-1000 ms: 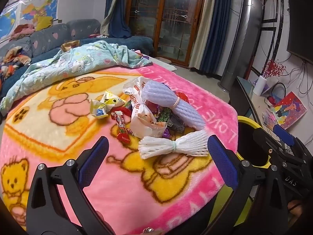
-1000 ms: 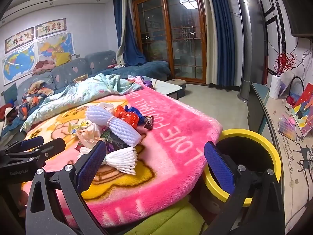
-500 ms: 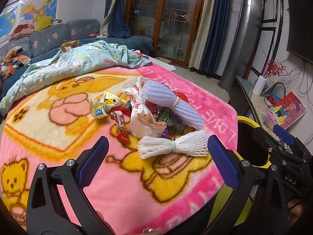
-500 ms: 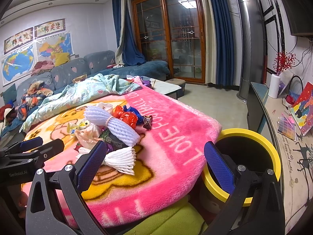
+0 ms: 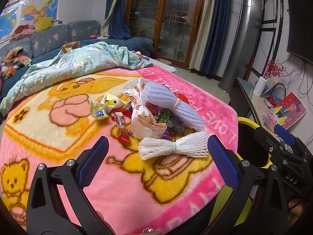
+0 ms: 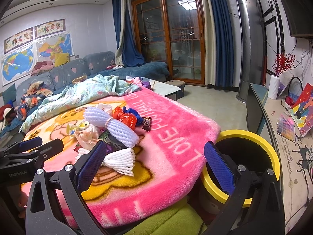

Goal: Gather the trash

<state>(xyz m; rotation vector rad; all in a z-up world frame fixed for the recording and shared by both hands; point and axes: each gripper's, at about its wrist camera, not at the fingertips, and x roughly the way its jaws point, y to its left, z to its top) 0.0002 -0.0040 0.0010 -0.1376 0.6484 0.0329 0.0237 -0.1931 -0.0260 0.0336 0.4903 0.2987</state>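
A light-blue cartoon quilt (image 5: pixel 78 66) lies crumpled on the far side of the pink blanket (image 5: pixel 121 176). Behind it stands a dark sofa (image 6: pixel 82 70), and maps (image 6: pixel 19 62) hang on the wall.

Pink bear-patterned blanket (image 5: pixel 121 186), white foam net (image 5: pixel 173 145), yellow-rimmed bin (image 6: pixel 252 135).

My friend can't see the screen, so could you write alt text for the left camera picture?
A heap of trash lies on a pink cartoon blanket: a white foam net nearest, a lilac foam net and candy wrappers behind. The open left tongs hover empty before it; a yellow-rimmed bin stands at the blanket's right.
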